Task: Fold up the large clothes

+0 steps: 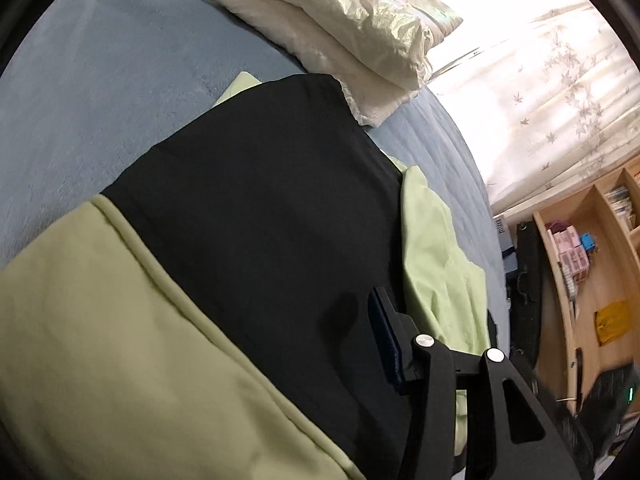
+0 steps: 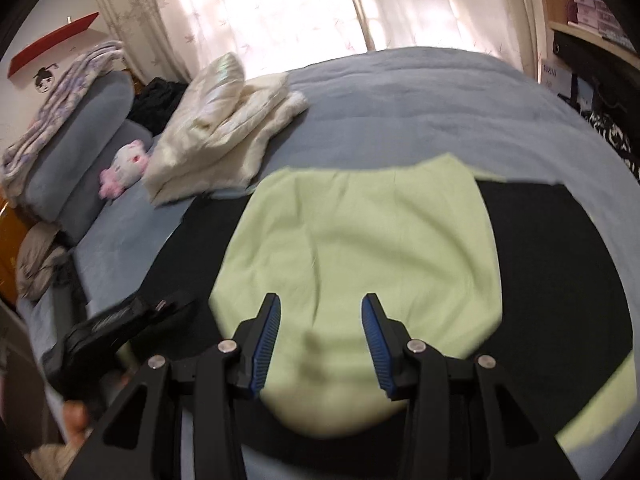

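Right wrist view: right gripper (image 2: 320, 334) jaws apart, empty, over green-and-black garment (image 2: 360, 240) lying at centre on blue bed (image 2: 400, 92); sides folded in, final folds judged outstanding; left gripper (image 2: 120, 324), eight o'clock, state indeterminable

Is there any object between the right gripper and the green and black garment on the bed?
Nothing visible is in the way. The right gripper hangs open directly above the light green panel of the garment, with no object between its fingers and the cloth. The folded cream blanket lies aside.
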Demonstrator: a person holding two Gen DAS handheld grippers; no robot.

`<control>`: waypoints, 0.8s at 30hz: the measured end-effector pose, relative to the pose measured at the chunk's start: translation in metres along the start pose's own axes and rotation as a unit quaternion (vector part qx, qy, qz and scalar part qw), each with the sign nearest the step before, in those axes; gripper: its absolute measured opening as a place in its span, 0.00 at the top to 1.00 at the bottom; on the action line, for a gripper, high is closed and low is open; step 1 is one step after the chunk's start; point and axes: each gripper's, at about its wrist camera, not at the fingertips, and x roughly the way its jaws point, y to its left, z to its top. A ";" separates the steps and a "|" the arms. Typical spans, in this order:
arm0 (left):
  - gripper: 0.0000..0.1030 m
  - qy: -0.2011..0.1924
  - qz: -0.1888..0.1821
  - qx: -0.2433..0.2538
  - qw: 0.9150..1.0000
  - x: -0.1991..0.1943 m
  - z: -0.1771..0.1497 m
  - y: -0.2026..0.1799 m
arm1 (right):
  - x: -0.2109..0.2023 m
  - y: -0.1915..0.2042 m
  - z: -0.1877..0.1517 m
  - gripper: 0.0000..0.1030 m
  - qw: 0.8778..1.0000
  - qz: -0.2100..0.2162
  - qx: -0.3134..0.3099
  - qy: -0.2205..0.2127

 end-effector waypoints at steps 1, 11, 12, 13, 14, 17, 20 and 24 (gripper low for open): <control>0.63 -0.009 0.011 0.015 1.000 -0.001 -0.003 -0.004 | 0.010 -0.002 0.005 0.71 1.000 -0.009 -0.001 0.001; 0.92 -0.081 0.046 0.146 0.985 -0.030 -0.007 -0.046 | 0.088 -0.011 0.002 0.89 0.998 -0.038 -0.020 0.043; 0.92 -0.091 0.049 0.164 0.981 -0.034 -0.009 -0.055 | 0.083 -0.007 -0.003 0.89 0.998 -0.038 -0.030 0.047; 0.92 -0.099 0.049 0.181 0.977 -0.038 -0.010 -0.065 | 0.078 -0.004 -0.010 0.89 0.997 -0.038 -0.041 0.050; 0.92 -0.105 0.049 0.193 0.974 -0.042 -0.011 -0.071 | 0.074 -0.001 -0.015 0.89 0.997 -0.038 -0.047 0.052; 0.93 -0.121 0.044 0.224 0.966 -0.051 -0.015 -0.093 | 0.054 0.006 -0.043 0.89 0.996 -0.035 -0.068 0.051; 0.93 -0.133 0.048 0.250 0.958 -0.060 -0.025 -0.114 | 0.038 0.004 -0.060 0.89 0.997 -0.023 -0.050 0.049; 0.93 -0.144 0.055 0.277 0.948 -0.063 -0.032 -0.135 | 0.023 -0.009 -0.071 0.89 0.999 0.005 0.005 0.043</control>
